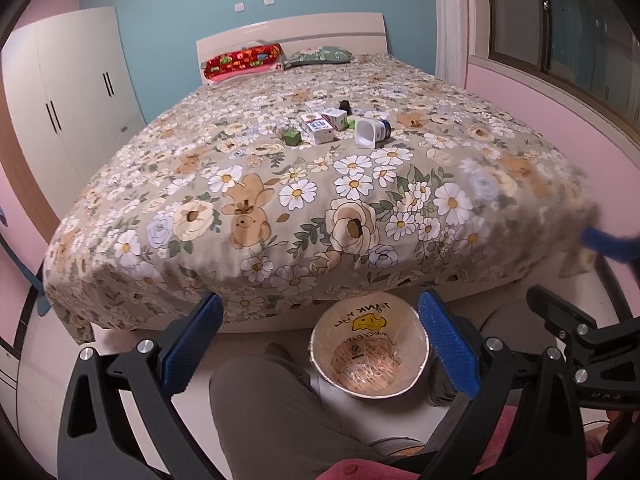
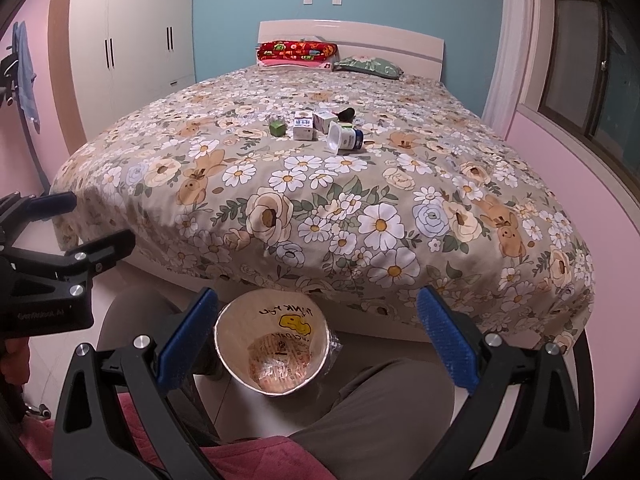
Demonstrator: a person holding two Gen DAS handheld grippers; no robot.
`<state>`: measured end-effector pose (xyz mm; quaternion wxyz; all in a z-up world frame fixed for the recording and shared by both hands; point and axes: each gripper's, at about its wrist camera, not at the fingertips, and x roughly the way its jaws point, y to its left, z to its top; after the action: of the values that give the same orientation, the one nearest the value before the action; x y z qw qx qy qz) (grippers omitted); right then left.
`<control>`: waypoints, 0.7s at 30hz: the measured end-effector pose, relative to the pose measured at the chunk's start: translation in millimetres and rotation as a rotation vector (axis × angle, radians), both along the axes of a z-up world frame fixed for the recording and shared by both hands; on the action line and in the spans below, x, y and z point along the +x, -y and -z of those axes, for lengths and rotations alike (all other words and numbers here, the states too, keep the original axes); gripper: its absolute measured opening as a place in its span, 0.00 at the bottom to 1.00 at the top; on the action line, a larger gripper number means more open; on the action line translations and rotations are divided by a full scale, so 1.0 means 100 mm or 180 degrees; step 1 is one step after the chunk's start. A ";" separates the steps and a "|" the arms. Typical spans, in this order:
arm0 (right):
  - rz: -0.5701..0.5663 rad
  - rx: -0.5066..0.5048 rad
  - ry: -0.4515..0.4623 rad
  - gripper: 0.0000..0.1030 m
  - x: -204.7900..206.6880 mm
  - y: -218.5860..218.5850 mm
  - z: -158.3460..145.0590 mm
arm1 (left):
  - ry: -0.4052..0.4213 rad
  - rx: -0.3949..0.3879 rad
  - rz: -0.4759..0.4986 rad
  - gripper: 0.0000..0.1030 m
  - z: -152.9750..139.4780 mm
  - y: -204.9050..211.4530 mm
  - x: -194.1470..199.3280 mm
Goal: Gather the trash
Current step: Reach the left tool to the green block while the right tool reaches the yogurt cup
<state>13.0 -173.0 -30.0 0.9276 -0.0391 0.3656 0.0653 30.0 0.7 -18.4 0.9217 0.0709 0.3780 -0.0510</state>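
Trash lies in a cluster on the floral bedspread: a tipped white yogurt cup point(image 1: 370, 131) point(image 2: 344, 139), a white and blue carton point(image 1: 319, 128) point(image 2: 303, 125), a second small carton point(image 1: 335, 117) point(image 2: 325, 119), a green cube box point(image 1: 292, 136) point(image 2: 277, 127) and a dark object point(image 1: 345, 106) point(image 2: 346, 113). A bag-lined bin point(image 1: 366, 350) point(image 2: 274, 346) stands on the floor at the bed's foot, between a person's knees. My left gripper point(image 1: 320, 344) and right gripper point(image 2: 316, 340) hover open above the bin, nothing between the blue pads.
The bed point(image 2: 460, 264) fills the middle. A white wardrobe point(image 2: 132, 40) stands at the left, a window point(image 1: 580, 32) at the right. Pillows point(image 2: 298, 52) lie by the headboard. The person's grey trouser legs point(image 1: 260, 408) flank the bin.
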 end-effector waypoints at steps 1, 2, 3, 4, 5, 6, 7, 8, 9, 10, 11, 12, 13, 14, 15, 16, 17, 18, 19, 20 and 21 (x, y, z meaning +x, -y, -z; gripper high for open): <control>-0.0006 0.0006 -0.0012 0.94 0.04 0.01 0.00 | -0.0027 -0.0010 0.0021 0.96 0.00 0.00 0.06; -0.0011 0.0012 -0.0027 0.94 0.09 0.02 0.00 | -0.0036 -0.0003 0.0020 0.96 0.00 0.00 0.12; -0.0016 0.0022 -0.0055 0.94 0.17 0.03 0.00 | -0.0043 0.0002 0.0006 0.96 -0.02 0.00 0.19; -0.0022 0.0026 -0.0070 0.94 0.23 0.04 -0.01 | -0.0051 -0.0005 -0.0004 0.96 -0.04 -0.01 0.25; -0.0034 0.0030 -0.0074 0.94 0.30 0.06 -0.04 | -0.0049 -0.0022 -0.0020 0.96 -0.07 -0.02 0.33; -0.0040 0.0028 -0.0067 0.94 0.35 0.07 -0.07 | -0.0032 -0.0033 -0.0038 0.96 -0.11 -0.04 0.40; -0.0046 0.0017 -0.0054 0.94 0.42 0.09 -0.10 | -0.0014 -0.0032 -0.0066 0.97 -0.14 -0.06 0.48; -0.0052 0.0007 -0.0038 0.94 0.48 0.11 -0.14 | 0.0004 -0.0033 -0.0090 0.96 -0.18 -0.08 0.56; -0.0054 -0.0006 -0.0003 0.94 0.56 0.13 -0.19 | 0.0018 -0.0042 -0.0110 0.96 -0.21 -0.10 0.65; -0.0050 -0.0016 0.0016 0.94 0.62 0.15 -0.22 | 0.0013 -0.0055 -0.0134 0.96 -0.23 -0.11 0.73; -0.0052 -0.0025 0.0049 0.94 0.71 0.18 -0.27 | -0.0003 -0.0084 -0.0160 0.96 -0.26 -0.14 0.85; -0.0054 -0.0032 0.0073 0.94 0.78 0.19 -0.31 | -0.0020 -0.0121 -0.0165 0.96 -0.27 -0.16 0.95; -0.0050 -0.0041 0.0098 0.94 0.85 0.22 -0.35 | -0.0036 -0.0144 -0.0174 0.96 -0.28 -0.18 1.04; -0.0047 -0.0044 0.0122 0.94 0.92 0.24 -0.38 | -0.0058 -0.0157 -0.0192 0.96 -0.28 -0.20 1.14; -0.0041 -0.0042 0.0138 0.94 1.02 0.26 -0.41 | -0.0083 -0.0167 -0.0209 0.96 -0.28 -0.21 1.25; -0.0031 -0.0033 0.0140 0.94 1.12 0.29 -0.43 | -0.0124 -0.0184 -0.0227 0.96 -0.28 -0.22 1.38; -0.0025 -0.0019 0.0134 0.94 1.21 0.32 -0.45 | -0.0150 -0.0200 -0.0243 0.96 -0.27 -0.23 1.50; -0.0021 0.0019 0.0119 0.94 1.33 0.35 -0.46 | -0.0163 -0.0205 -0.0255 0.96 -0.27 -0.23 1.58; -0.0018 0.0038 0.0105 0.94 1.41 0.37 -0.47 | -0.0178 -0.0199 -0.0274 0.96 -0.27 -0.24 1.73; -0.0012 0.0058 0.0092 0.94 1.49 0.39 -0.47 | -0.0175 -0.0192 -0.0280 0.96 -0.27 -0.24 1.83; 0.0000 0.0077 0.0073 0.94 1.62 0.41 -0.46 | -0.0177 -0.0173 -0.0291 0.96 -0.26 -0.25 1.94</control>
<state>175.0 -214.0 16.4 0.9322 -0.0286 0.3541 0.0693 223.9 25.3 7.4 0.9138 0.0270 0.4047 -0.0210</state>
